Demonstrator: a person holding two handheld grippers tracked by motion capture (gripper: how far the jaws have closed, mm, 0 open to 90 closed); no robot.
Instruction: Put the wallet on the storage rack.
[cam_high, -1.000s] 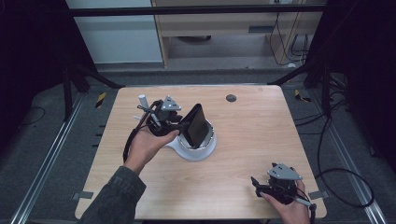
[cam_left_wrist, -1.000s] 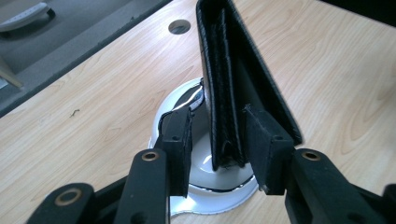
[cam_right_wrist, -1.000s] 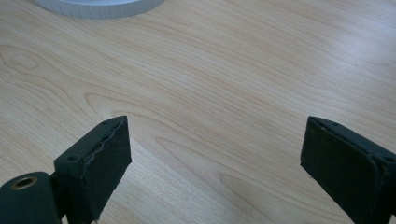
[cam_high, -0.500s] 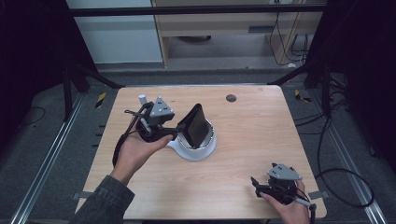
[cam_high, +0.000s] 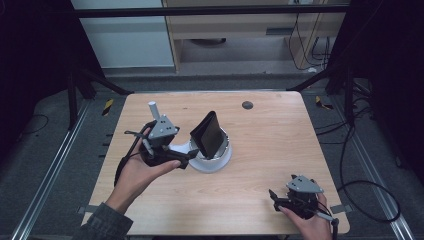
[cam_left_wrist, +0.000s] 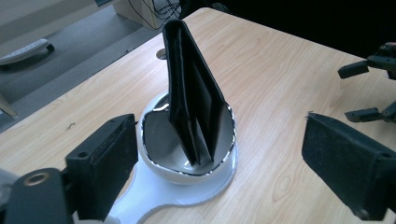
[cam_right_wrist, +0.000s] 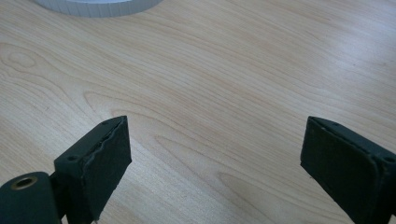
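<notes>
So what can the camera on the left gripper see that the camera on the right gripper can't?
The left gripper view looks at a black wallet standing on edge inside a white bowl, plus the other gripper's jaw tips at the far right edge. The right gripper view has bare wooden table in front of its open jaws and a slice of a white rim at the top edge. Both views share the light wood tabletop and a pair of black jaws spread wide apart with nothing between them.

No text, label, brand, number or sign can be read on anything in these views.
</notes>
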